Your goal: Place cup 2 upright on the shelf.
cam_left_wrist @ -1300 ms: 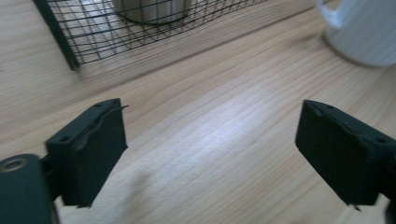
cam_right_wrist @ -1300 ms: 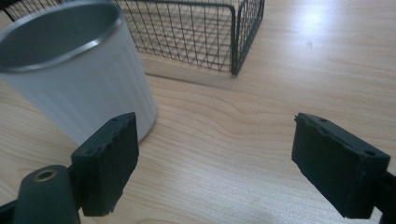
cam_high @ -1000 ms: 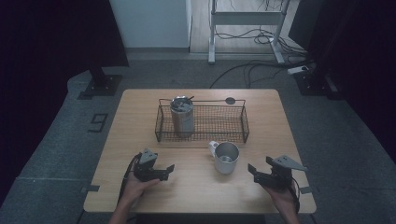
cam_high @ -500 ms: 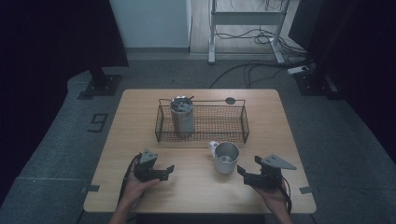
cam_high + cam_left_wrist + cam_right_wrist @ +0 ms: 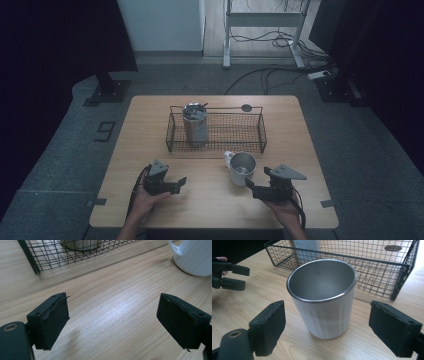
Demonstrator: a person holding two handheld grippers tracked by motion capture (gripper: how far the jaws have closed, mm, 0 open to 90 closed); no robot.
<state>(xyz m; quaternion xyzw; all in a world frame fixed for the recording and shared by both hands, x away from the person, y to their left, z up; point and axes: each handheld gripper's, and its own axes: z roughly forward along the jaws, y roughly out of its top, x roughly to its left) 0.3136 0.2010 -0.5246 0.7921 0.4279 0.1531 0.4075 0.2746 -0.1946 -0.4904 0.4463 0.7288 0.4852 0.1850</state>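
Note:
A white mug [image 5: 241, 168] with a steel inside stands on the wooden table [image 5: 210, 207], just in front of a black wire basket [image 5: 217, 148]. A steel tumbler [image 5: 195, 125] stands upright in the basket's left end. My right gripper [image 5: 248, 185] lies just right of the mug; its jaws have just been opening and stand open. In the right gripper view [image 5: 325, 312] the mug [image 5: 322, 285] sits close ahead between the jaws, untouched. My left gripper [image 5: 182, 181] rests open at the front left, with bare wood between its jaws [image 5: 113, 307] and the mug [image 5: 195, 257] off to its right.
A small dark disc [image 5: 246, 107] lies on the table behind the basket. The basket's right part holds nothing. A metal stand and cables lie on the floor beyond the table. The left gripper [image 5: 227, 275] shows far left in the right gripper view.
My right gripper has moved left across the table, closer to the mug. The left gripper, mug, basket and tumbler have stayed where they were.

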